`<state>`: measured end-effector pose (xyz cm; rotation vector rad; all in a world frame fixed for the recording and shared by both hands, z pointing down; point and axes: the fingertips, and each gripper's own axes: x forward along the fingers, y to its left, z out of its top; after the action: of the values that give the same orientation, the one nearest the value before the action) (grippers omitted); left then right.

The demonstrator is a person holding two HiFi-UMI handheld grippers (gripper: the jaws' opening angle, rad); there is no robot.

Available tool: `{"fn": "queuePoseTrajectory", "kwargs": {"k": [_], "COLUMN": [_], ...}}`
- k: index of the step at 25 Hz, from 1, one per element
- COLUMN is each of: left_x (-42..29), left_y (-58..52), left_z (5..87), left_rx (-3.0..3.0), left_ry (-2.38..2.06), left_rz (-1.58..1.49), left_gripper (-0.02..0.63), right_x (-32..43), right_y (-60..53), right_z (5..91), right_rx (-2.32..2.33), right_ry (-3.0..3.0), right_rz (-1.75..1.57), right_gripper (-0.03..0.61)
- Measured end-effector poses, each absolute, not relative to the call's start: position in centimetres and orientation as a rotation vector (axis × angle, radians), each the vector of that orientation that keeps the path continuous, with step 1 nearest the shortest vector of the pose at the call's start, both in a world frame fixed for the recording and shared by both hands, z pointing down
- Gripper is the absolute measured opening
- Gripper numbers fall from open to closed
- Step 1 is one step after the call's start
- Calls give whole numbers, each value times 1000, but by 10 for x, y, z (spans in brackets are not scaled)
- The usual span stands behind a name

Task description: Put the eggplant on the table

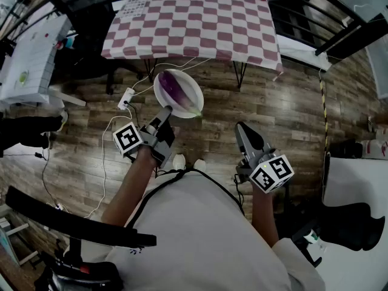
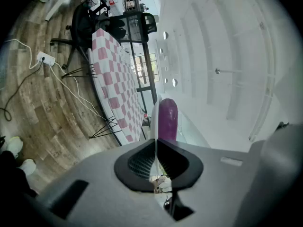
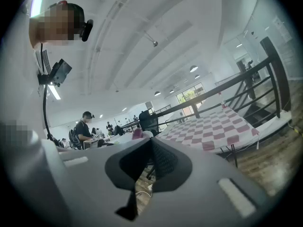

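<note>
Eggplant (image 1: 175, 88) on white plate (image 1: 195, 91), left tool (image 1: 166, 111) pinching its rim, right tool (image 1: 241, 127) closed, empty

A wooden plank floor (image 1: 291, 102), black office chair (image 2: 139, 22) and white ceiling (image 3: 142, 41).

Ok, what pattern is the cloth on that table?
The tablecloth is a dusty red and white check, clearest in the head view.

The checkered surface (image 1: 194, 23) is looked down on steeply from head height and is shared by all three views. It is seen level along the left claw (image 1: 166, 111), rolled sideways, with the plate (image 2: 154, 115) edge-on at the lens, and level along the right claw (image 1: 242, 127).
</note>
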<state>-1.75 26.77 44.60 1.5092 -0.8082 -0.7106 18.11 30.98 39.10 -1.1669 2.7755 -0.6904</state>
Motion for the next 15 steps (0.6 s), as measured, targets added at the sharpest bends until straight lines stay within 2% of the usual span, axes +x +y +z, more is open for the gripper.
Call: {"fn": "queuePoseTrajectory", "kwargs": {"k": [15], "left_x": [-34], "left_y": [303], "left_z": [449], "left_rx": [1488], "left_ry": [-818], "left_rz": [-697], "left_gripper": [23], "right_x": [169], "right_y": [335], "right_z": [388], "right_rx": [-1187], "right_ry": [2721], "right_rz": [-703], "right_gripper": [8]}}
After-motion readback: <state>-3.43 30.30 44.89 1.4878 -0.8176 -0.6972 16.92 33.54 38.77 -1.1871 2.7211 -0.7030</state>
